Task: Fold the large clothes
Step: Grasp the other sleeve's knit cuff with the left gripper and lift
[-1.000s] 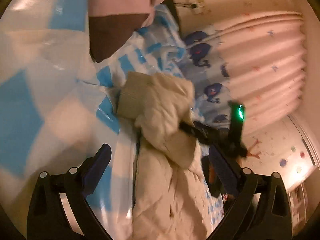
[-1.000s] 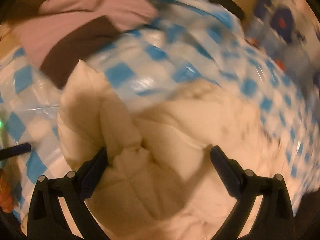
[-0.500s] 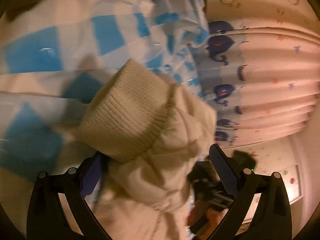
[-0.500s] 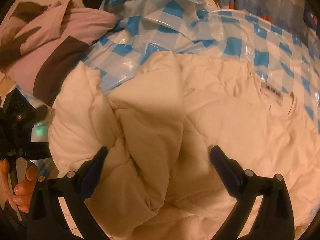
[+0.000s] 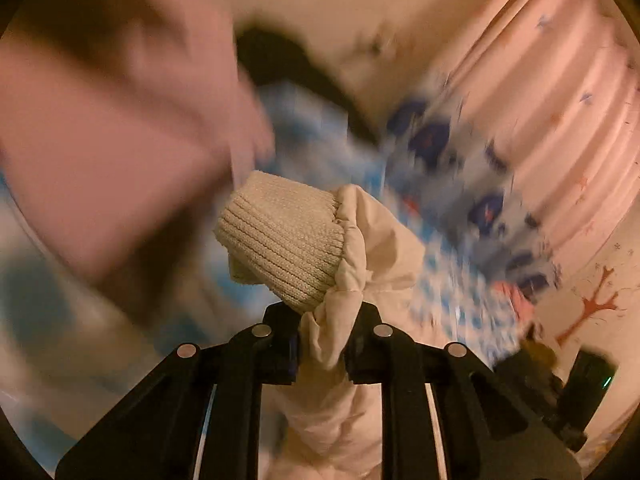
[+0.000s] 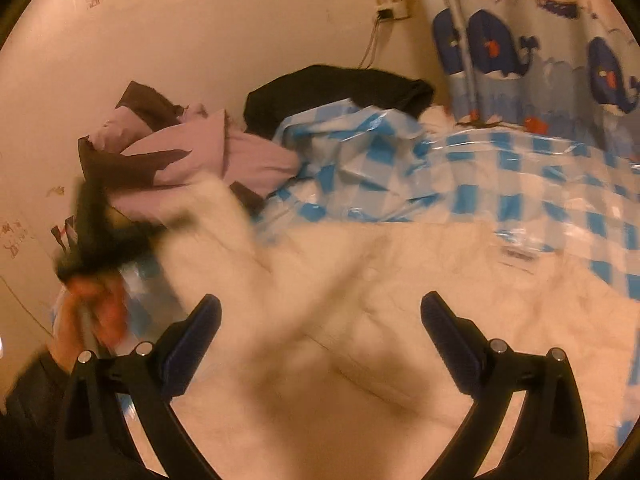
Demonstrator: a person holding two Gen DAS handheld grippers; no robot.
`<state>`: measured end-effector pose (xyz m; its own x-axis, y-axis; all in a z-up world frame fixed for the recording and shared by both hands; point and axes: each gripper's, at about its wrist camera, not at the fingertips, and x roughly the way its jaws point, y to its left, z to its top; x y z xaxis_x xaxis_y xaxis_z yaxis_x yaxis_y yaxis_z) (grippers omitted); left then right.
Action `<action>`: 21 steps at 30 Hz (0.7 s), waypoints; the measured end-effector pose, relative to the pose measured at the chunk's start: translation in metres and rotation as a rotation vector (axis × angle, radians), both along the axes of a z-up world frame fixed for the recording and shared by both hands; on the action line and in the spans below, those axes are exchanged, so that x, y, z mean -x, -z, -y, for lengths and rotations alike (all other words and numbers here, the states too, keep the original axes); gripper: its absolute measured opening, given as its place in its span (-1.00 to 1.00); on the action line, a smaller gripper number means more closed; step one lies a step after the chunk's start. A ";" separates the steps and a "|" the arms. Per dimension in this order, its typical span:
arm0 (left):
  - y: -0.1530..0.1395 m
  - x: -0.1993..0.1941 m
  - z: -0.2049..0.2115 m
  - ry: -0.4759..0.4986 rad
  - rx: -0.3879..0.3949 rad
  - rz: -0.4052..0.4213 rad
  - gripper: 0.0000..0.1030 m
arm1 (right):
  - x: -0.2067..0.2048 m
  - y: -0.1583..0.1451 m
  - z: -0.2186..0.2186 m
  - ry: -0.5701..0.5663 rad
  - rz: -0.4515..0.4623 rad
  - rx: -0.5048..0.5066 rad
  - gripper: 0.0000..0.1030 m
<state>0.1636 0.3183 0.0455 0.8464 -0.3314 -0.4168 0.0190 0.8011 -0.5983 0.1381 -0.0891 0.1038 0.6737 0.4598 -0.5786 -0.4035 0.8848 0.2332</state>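
Note:
A cream quilted jacket (image 6: 400, 280) lies spread on the blue-and-white checked plastic sheet (image 6: 480, 168). My left gripper (image 5: 322, 344) is closing its jaws on the jacket's sleeve (image 5: 372, 256), just behind the ribbed knit cuff (image 5: 284, 240). The pads pinch the fabric and the sleeve is raised off the sheet. In the right wrist view that left gripper (image 6: 108, 240) is a dark blur at the left, with a person's hand (image 6: 88, 312) under it. My right gripper (image 6: 320, 328) hovers open above the jacket's body, nothing between its fingers.
A pink and brown garment (image 6: 208, 152) and a black garment (image 6: 340, 88) are piled against the wall at the back. A whale-print curtain (image 6: 520, 60) hangs at the right, with a wall socket (image 6: 390, 6) beside it.
The left gripper went from wide open to pinched on the sleeve behind the cuff and rose with it. The right gripper stayed open and pulled back, so more wall shows.

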 end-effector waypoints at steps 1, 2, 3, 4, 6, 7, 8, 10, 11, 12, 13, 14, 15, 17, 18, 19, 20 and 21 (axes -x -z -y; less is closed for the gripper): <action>-0.020 0.009 -0.012 -0.036 -0.024 0.048 -0.71 | 0.001 0.001 0.009 0.020 0.000 0.029 0.86; -0.042 0.019 -0.027 -0.089 -0.066 0.099 -0.71 | 0.001 0.006 0.024 0.059 -0.014 0.080 0.86; -0.056 0.024 -0.036 -0.120 -0.105 0.114 -0.71 | -0.002 0.013 0.036 0.086 -0.032 0.098 0.86; -0.067 0.024 -0.042 -0.154 -0.169 0.111 -0.71 | -0.005 0.020 0.046 0.115 -0.057 0.105 0.86; -0.072 0.014 -0.050 -0.207 -0.278 0.060 -0.71 | -0.024 0.044 0.067 0.188 -0.158 0.135 0.86; -0.069 0.005 -0.054 -0.219 -0.306 0.027 -0.71 | -0.031 0.056 0.072 0.207 -0.191 0.151 0.86; -0.063 -0.009 -0.054 -0.247 -0.379 -0.024 -0.71 | -0.044 0.075 0.073 0.234 -0.252 0.209 0.86; -0.053 -0.029 -0.054 -0.267 -0.456 -0.093 -0.71 | -0.066 0.120 0.066 0.215 -0.423 0.323 0.87; -0.050 -0.033 -0.054 -0.276 -0.462 -0.107 -0.71 | -0.073 0.146 0.061 0.193 -0.488 0.376 0.89; -0.050 -0.037 -0.052 -0.288 -0.452 -0.107 -0.71 | -0.075 0.153 0.060 0.197 -0.488 0.382 0.89; -0.053 -0.038 -0.049 -0.286 -0.438 -0.095 -0.71 | -0.075 0.151 0.061 0.209 -0.486 0.366 0.88; -0.055 -0.040 -0.042 -0.279 -0.436 -0.081 -0.71 | -0.071 0.139 0.064 0.218 -0.459 0.313 0.88; -0.061 -0.039 -0.029 -0.266 -0.456 -0.060 -0.71 | -0.064 0.123 0.066 0.206 -0.394 0.238 0.88; -0.070 -0.032 -0.009 -0.230 -0.462 -0.019 -0.71 | -0.045 0.093 0.069 0.218 -0.231 0.202 0.88; -0.077 -0.031 0.010 -0.204 -0.462 0.005 -0.71 | -0.044 0.090 0.069 0.233 -0.206 0.237 0.88; -0.080 -0.030 0.024 -0.182 -0.462 0.020 -0.71 | -0.053 0.100 0.069 0.216 -0.267 0.292 0.88; -0.084 -0.027 0.041 -0.156 -0.457 0.035 -0.71 | -0.063 0.116 0.071 0.185 -0.376 0.322 0.88; -0.090 -0.023 0.065 -0.119 -0.446 0.056 -0.71 | -0.066 0.127 0.078 0.165 -0.449 0.286 0.88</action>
